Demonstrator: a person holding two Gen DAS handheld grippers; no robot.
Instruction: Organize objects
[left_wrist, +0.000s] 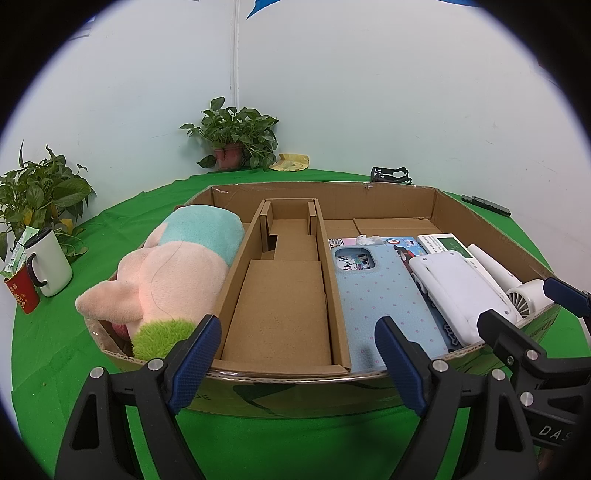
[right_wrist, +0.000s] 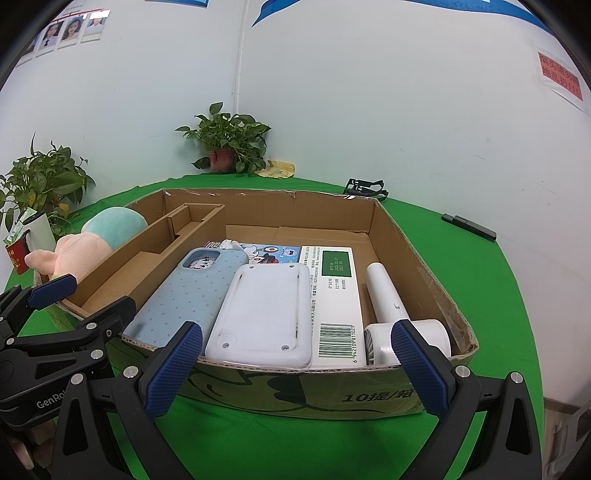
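Seemingly nearly done: the plush toy (left_wrist: 173, 273), phone case (right_wrist: 184, 295) and fan (right_wrist: 399, 325) lie sorted in the cardboard box (left_wrist: 295, 387), middle slot bare, while left gripper (left_wrist: 299, 354) and right gripper (right_wrist: 295, 365) hover released, empty.

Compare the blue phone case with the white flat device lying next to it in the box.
The phone case is light blue with pink dots and a camera cutout; the white device is plain, with screws at its near corners. The case is longer and narrower; the device is wider. The device's edge lies over the case's. Both lie flat in the right compartment of the cardboard box, with rounded corners.
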